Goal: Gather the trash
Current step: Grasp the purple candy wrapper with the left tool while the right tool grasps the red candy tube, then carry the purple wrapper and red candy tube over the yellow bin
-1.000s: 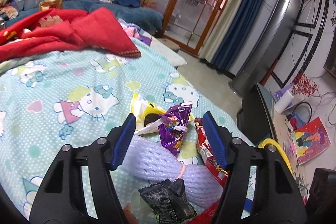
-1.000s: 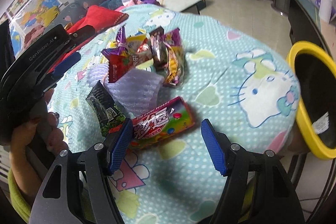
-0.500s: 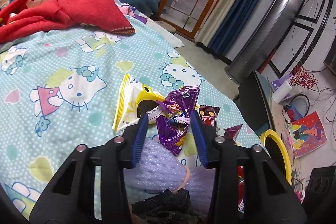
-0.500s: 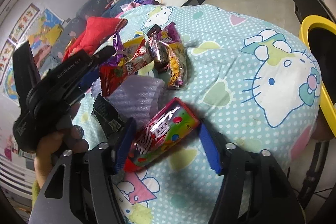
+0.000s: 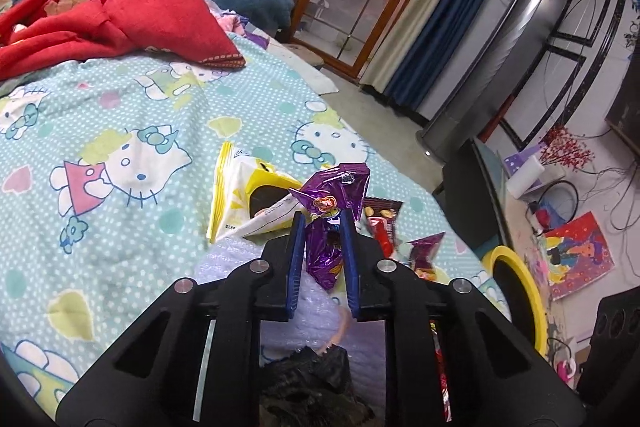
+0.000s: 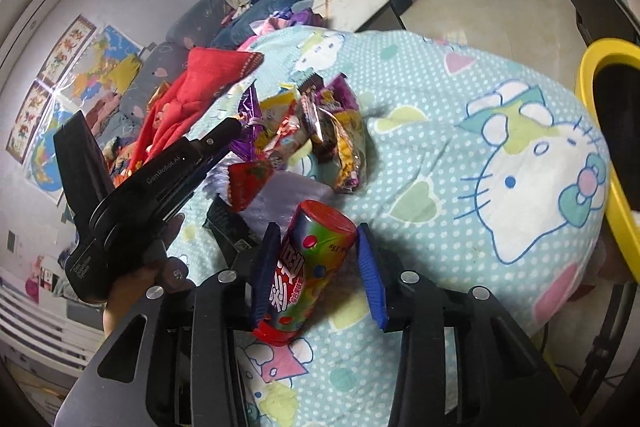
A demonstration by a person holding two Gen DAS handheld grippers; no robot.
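Both tools have narrowed since a second ago, when each stood wide over the litter on the bed. The left tool (image 5: 320,247) is closing, and its blue pads already press the waist of the purple wrapper (image 5: 334,203), which stands up between them with its crumpled top flaring above the fingertips. The right tool (image 6: 316,267) is also closing, with the red candy tube (image 6: 308,267) between its jaws: the left pad lies against the tube's side, while a gap still shows at the right pad, so the grip looks unfinished.

What the coming move turns on is the tube's long axis. It runs along the right tool's pointing line, red cap far, foot end near and low, so the pads meet its round flanks squarely.

Beyond the tube's cap sits the heap of other wrappers (image 6: 320,123), with a pale foam sheet (image 6: 288,195) beneath. Off to the right tool's right, past the bed (image 6: 460,99) edge, is the yellow-rimmed bin (image 6: 592,59), nearer to this tool than to the left one. Whether the tube is already clear of the bed I cannot tell.
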